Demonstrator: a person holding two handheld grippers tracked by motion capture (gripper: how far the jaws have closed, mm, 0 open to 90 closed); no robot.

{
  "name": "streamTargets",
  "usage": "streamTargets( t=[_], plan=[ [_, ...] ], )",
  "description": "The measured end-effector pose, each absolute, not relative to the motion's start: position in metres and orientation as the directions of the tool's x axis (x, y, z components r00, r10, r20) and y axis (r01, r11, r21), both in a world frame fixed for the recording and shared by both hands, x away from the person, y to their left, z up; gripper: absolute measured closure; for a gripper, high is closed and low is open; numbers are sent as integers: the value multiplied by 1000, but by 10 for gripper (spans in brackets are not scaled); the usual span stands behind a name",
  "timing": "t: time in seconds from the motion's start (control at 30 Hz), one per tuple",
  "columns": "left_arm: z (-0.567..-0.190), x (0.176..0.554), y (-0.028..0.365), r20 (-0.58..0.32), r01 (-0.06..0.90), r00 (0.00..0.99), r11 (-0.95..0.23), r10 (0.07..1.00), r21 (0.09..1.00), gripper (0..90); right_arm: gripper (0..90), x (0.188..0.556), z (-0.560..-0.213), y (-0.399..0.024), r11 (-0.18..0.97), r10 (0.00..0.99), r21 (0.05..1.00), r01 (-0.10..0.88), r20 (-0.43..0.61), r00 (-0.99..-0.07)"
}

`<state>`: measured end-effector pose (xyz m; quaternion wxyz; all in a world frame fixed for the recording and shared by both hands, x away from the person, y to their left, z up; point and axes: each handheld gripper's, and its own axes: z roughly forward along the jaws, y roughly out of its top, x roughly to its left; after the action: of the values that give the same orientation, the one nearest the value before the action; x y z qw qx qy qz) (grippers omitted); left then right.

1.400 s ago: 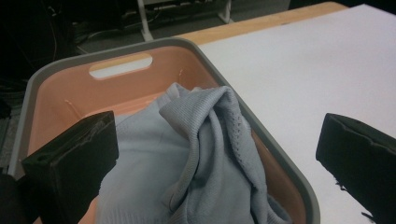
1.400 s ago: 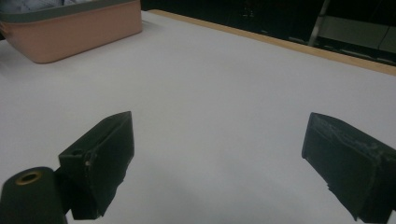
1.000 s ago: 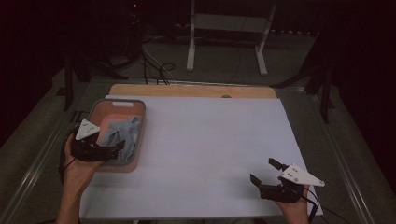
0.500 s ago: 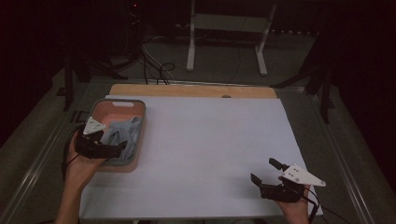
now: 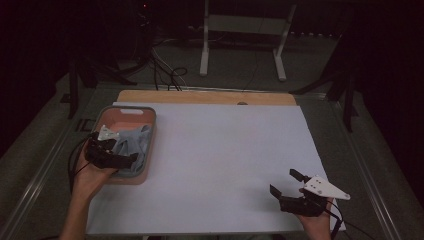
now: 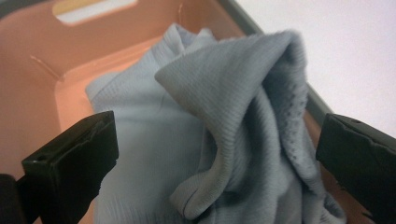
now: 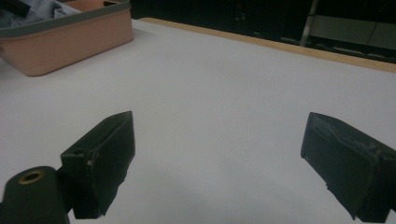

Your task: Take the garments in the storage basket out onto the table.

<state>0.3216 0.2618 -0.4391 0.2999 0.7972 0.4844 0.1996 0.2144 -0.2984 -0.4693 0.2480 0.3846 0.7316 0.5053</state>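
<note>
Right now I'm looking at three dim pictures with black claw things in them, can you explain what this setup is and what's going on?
No robot here: a person holds a two-jaw grasping tool in each hand at a table covered by a white sheet. One picture is taken from a camera above, looking forward and down; the forearms come in from the bottom. The other two come from small cameras riding on each tool, looking out between its two black jaws.

On the sheet's left side stands a pink bin with a grey rim, holding a light blue knitted cloth. The left tool is down in the bin, jaws wide open on either side of a raised fold of the cloth, not yet closed on it. The right tool waits near the sheet's front right corner, jaws open, holding nothing.
</note>
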Motion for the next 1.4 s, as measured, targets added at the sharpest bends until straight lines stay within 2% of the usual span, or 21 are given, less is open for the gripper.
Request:
streamTargets(
  t=[0.33, 0.77, 1.07, 1.17, 1.27, 1.33, 1.4],
  plan=[
    [-446, 330, 262, 6, 717, 445, -361, 895, 597, 4, 98, 214, -469, -299, 190, 816, 930, 315, 29, -577],
    [-454, 336, 259, -5, 753, 465, -393, 885, 527, 6, 98, 215, -470, -300, 193, 818, 928, 319, 27, -574],
    [-456, 341, 262, -36, 783, 465, -392, 884, 483, 73, 98, 215, -470, -300, 194, 819, 927, 320, 26, -573],
    [-456, 342, 260, -14, 787, 462, -403, 887, 467, 133, 98, 215, -469, -301, 190, 821, 928, 321, 29, -571],
    [-455, 342, 260, -28, 795, 458, -395, 888, 460, 184, 98, 215, -469, -301, 189, 822, 928, 321, 30, -569],
    [-455, 342, 261, -44, 790, 470, -398, 881, 467, 310, 99, 215, -469, -302, 187, 822, 927, 324, 32, -568],
    [-454, 341, 262, -66, 785, 486, -402, 871, 471, 493, 98, 215, -469, -302, 189, 823, 927, 324, 31, -568]
  ],
)
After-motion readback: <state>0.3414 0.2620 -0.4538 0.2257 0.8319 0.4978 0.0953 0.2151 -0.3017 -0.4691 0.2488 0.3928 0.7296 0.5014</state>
